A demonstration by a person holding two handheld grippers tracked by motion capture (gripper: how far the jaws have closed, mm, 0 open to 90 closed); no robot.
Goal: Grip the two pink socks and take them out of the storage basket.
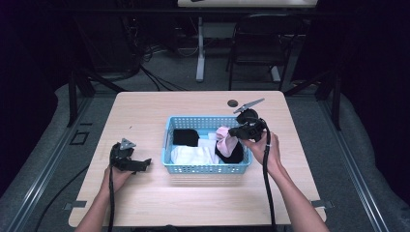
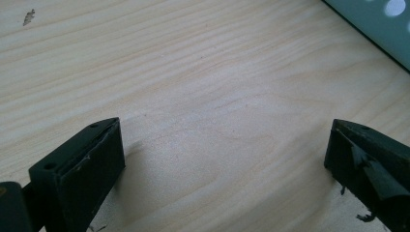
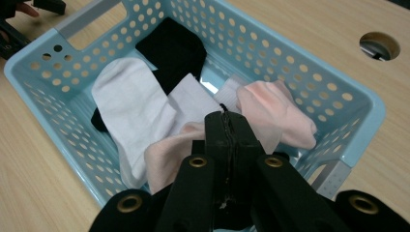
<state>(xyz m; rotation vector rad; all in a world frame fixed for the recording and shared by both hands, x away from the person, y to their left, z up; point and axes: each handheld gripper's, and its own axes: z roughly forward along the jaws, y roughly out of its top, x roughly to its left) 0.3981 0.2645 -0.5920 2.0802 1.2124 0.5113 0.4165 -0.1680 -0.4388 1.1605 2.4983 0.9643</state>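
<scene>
High view is showing a light blue basket [image 1: 170, 166] sitting near the middle of the worktop [image 1: 145, 111], a little toward its right edge. The right gripper [image 1: 231, 132] is hanging over the basket's right end, its jaws pressed together on a pink sock [image 1: 224, 138], which is drooping from them into the basket. In the right gripper view the jaws are standing tight against each other, with the pink sock [image 3: 275, 108] pinched at their tips and spreading to both sides, one part lying near the basket's [image 3: 358, 108] wall. Below it, a white sock [image 3: 130, 104] is lying along one side of the basket, and a black sock [image 3: 175, 50] is resting toward the far end beside a handle slot. The left gripper [image 1: 144, 163] is resting on the worktop left of the basket, near its front left corner. In the left gripper view its jaws are standing wide apart over bare wood, holding nothing, with a corner of the basket [image 2: 372, 26] showing at the upper right.
</scene>
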